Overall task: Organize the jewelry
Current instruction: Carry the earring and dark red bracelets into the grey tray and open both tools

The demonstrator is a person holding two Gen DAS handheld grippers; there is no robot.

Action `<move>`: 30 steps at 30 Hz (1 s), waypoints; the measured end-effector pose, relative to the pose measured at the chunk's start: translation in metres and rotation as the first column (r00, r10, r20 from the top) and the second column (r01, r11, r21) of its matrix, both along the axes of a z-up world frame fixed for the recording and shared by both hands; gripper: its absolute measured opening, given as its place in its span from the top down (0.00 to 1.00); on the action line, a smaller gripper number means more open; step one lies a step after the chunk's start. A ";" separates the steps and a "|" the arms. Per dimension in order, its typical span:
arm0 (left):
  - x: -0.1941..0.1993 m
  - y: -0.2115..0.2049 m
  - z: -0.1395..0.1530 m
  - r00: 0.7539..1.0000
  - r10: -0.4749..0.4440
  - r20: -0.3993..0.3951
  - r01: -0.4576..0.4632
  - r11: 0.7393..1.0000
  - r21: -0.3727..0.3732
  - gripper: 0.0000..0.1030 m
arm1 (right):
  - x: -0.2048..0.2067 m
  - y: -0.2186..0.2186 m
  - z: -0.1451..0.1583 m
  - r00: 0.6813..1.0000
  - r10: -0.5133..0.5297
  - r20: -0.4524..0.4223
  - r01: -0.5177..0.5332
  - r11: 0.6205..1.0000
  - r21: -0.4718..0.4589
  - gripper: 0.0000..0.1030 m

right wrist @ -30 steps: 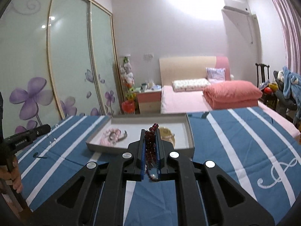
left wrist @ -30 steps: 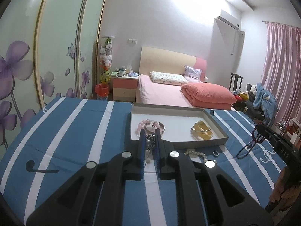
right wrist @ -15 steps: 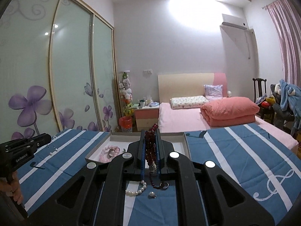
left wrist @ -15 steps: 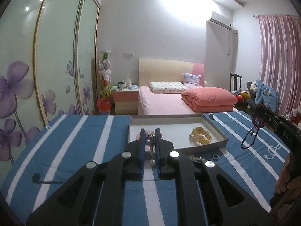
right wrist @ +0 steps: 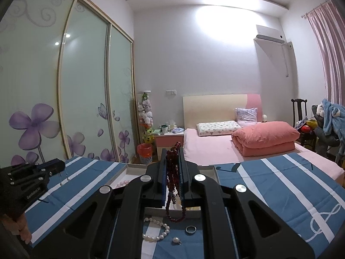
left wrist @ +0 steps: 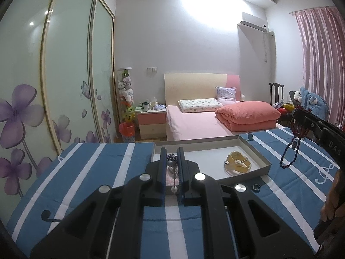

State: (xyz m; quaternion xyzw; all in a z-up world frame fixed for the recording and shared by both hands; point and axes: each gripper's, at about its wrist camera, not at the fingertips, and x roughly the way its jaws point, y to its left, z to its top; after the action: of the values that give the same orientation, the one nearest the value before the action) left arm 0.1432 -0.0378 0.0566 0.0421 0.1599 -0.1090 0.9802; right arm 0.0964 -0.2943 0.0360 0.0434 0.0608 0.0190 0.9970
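Both grippers hold their catch clear of the striped worktop (right wrist: pixel 291 194) for carrying into the shallow tray (left wrist: pixel 254 149): the right gripper (right wrist: pixel 172 168) has its jaws clamped on the dark red bead string (right wrist: pixel 172 172), the left gripper (left wrist: pixel 171 164) on a thin pearl-drop chain (left wrist: pixel 173 172).

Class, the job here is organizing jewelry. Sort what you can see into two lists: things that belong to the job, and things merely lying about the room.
Belongs to the job:
- dark red bead necklace in the right gripper
- thin chain with white pearl drop in the left gripper
- shallow grey cardboard tray
- white pearl bracelet
- dark metal ring

Just lying about:
- folded salmon quilt
- pink bedside cabinet
- orange waste bin
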 end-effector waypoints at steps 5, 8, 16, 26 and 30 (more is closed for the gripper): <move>0.023 -0.004 -0.001 1.000 0.002 -0.017 -0.002 1.000 -0.016 0.90 | 0.018 -0.006 -0.001 1.000 0.013 -0.010 -0.012 0.999 0.034 0.91; 0.039 -0.008 -0.001 1.000 0.014 -0.008 -0.014 1.000 -0.019 0.90 | 0.033 -0.009 -0.001 1.000 0.001 -0.009 -0.001 0.999 0.038 0.91; 0.094 -0.038 -0.014 0.999 0.015 -0.037 -0.015 1.000 0.010 0.90 | 0.073 -0.009 -0.011 0.999 -0.013 -0.050 0.015 1.000 0.025 0.91; 0.150 -0.055 -0.034 0.995 0.000 -0.103 -0.002 1.000 -0.025 0.90 | 0.113 -0.010 -0.032 0.990 0.038 -0.139 -0.030 0.998 0.058 0.90; 0.165 -0.053 -0.049 0.990 -0.009 -0.141 0.002 0.999 -0.045 0.90 | 0.127 -0.012 -0.042 0.981 0.053 -0.188 -0.037 0.996 0.087 0.90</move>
State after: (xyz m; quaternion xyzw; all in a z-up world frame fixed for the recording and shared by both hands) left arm 0.3085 -0.0904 0.0077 0.0126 0.2264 -0.1180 0.9668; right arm 0.2232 -0.3066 -0.0062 0.0849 0.1558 0.0397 0.9833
